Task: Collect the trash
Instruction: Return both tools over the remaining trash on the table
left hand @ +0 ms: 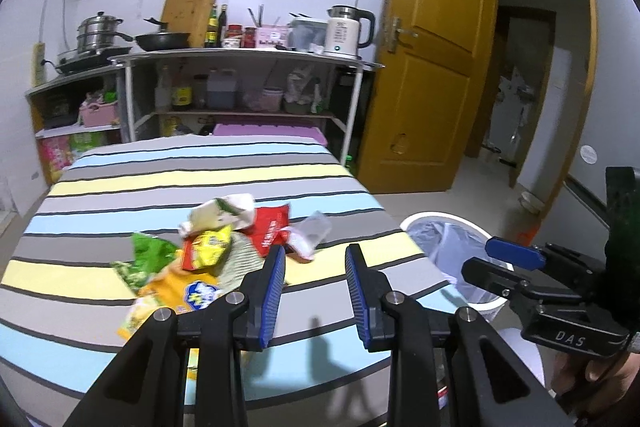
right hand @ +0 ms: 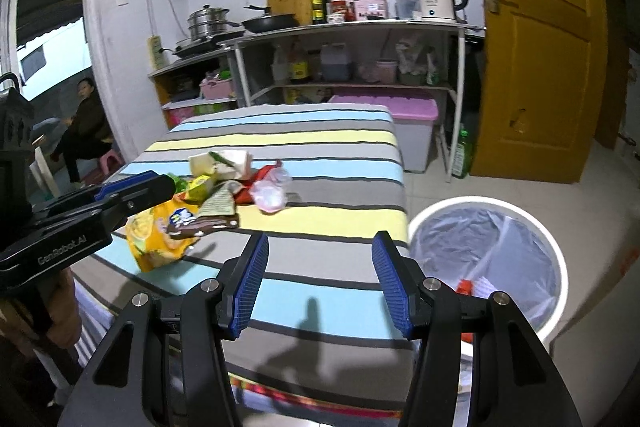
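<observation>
My left fingers [left hand: 316,293] stand half apart, my right fingers [right hand: 320,287] wide, both pairs empty above the striped table [left hand: 120,187]. At eleven o'clock of the left pair lies one heap of trash [left hand: 216,251], roughly seven wrappers. One lined white bin [right hand: 488,263] stands at two o'clock on the floor.

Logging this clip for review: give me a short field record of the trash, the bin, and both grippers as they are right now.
surface: striped table
trash: pile of wrappers on the table, including an orange snack bag and a clear plastic bag
bin: white bin with a liner, on the floor beside the table; some trash already inside
left gripper: open, empty
right gripper: open, empty
</observation>
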`<move>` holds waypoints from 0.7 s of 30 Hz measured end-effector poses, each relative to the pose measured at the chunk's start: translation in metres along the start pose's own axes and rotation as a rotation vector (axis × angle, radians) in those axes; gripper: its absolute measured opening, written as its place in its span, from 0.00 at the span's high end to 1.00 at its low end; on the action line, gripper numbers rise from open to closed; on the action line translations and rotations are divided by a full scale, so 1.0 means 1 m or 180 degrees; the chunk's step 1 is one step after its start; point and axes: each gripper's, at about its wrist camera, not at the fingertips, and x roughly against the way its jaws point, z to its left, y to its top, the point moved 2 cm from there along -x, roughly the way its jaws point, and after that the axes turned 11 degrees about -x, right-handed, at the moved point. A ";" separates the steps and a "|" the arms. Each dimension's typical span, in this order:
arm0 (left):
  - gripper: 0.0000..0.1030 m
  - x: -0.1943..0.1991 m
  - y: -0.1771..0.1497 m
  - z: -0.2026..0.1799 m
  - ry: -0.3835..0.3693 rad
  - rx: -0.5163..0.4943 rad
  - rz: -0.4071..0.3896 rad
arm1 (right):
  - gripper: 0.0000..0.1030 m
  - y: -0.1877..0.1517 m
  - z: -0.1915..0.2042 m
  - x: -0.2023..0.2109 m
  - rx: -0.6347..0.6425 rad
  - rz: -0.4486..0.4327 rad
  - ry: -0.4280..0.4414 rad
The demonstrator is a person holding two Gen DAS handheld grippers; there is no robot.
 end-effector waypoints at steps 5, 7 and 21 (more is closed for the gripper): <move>0.70 0.007 -0.005 0.016 0.0121 0.0057 0.0011 | 0.47 0.001 0.012 -0.003 0.0071 0.0028 0.0083; 0.70 0.010 -0.009 0.023 0.0167 0.0083 0.0017 | 0.47 0.001 0.017 -0.005 0.0088 0.0037 0.0103; 0.62 0.018 -0.035 0.067 0.0464 0.0249 0.0118 | 0.47 -0.002 0.033 -0.026 0.0174 0.0143 0.0202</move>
